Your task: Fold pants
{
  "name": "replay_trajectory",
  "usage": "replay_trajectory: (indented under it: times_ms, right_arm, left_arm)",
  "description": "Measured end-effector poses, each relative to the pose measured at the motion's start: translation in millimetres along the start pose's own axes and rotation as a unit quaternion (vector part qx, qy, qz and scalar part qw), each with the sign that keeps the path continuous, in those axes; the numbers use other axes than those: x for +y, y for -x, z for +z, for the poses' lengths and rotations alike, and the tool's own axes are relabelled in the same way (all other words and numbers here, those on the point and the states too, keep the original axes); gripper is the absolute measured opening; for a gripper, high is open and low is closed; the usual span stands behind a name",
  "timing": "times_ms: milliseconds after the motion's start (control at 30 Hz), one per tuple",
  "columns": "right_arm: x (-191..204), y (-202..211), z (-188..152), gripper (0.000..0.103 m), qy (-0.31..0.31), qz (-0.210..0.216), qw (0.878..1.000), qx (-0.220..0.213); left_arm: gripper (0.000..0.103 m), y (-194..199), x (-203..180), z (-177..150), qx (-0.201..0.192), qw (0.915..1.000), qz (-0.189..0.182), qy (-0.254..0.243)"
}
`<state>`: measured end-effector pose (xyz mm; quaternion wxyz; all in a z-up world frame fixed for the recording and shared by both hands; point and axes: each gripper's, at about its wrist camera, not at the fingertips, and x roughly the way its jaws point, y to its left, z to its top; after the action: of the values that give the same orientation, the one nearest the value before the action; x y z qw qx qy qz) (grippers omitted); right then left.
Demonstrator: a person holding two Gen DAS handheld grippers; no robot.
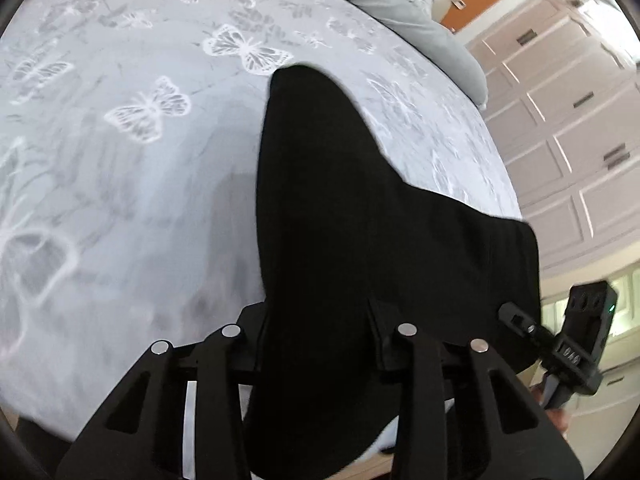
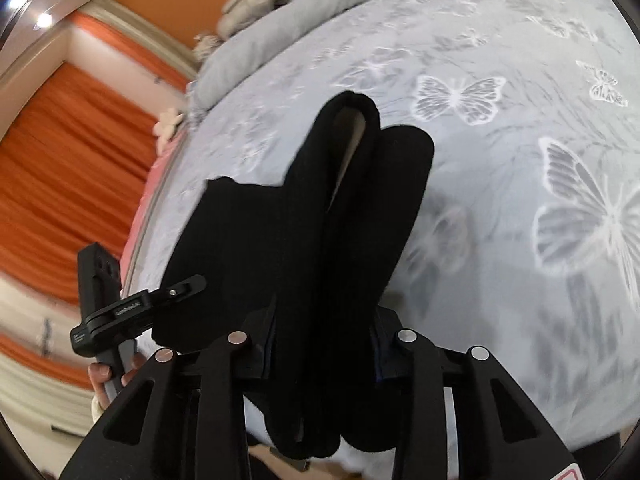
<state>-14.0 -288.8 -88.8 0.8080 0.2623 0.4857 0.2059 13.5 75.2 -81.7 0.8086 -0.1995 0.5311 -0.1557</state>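
Note:
The black pants (image 1: 340,216) hang over the bed, held up by both grippers. My left gripper (image 1: 320,320) is shut on the pants' near edge; the cloth drapes away toward the bed. My right gripper (image 2: 324,320) is shut on the pants (image 2: 320,240) too, with two folded leg layers running forward from it and a pale lining showing between them. The right gripper also shows in the left wrist view (image 1: 516,316), clamped on the cloth's right edge. The left gripper shows in the right wrist view (image 2: 188,284) at the cloth's left edge.
The bed has a pale grey butterfly-print cover (image 1: 140,140). Grey pillows (image 1: 400,4) lie at its head. White panelled wardrobe doors (image 1: 568,128) stand to the right. Orange curtains (image 2: 68,168) hang to the left of the bed.

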Motion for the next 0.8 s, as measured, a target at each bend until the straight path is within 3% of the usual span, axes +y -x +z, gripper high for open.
replay_trajectory:
  times_ms: [167,400,567,800]
  right_arm:
    - [14,29,-41,0.032,0.014,0.020,1.000,0.018]
    - [59,80,-56,0.032,0.066,0.040,0.997,-0.009]
    - [96,117,-28,0.032,0.108,0.051,0.991,-0.062]
    - [142,146,20,0.032,0.151,0.066,0.979,-0.123]
  left_arm:
    - [0.035,43,-3,-48,0.009,0.9998,0.003,-0.019]
    - [0.035,99,-51,-58,-0.029,0.9963,0.006,-0.080]
    - [0.035,152,-91,-43,-0.097,0.9865,0.010,-0.131]
    - [0.035,202,-128,5,-0.167,0.9713,-0.002,-0.169]
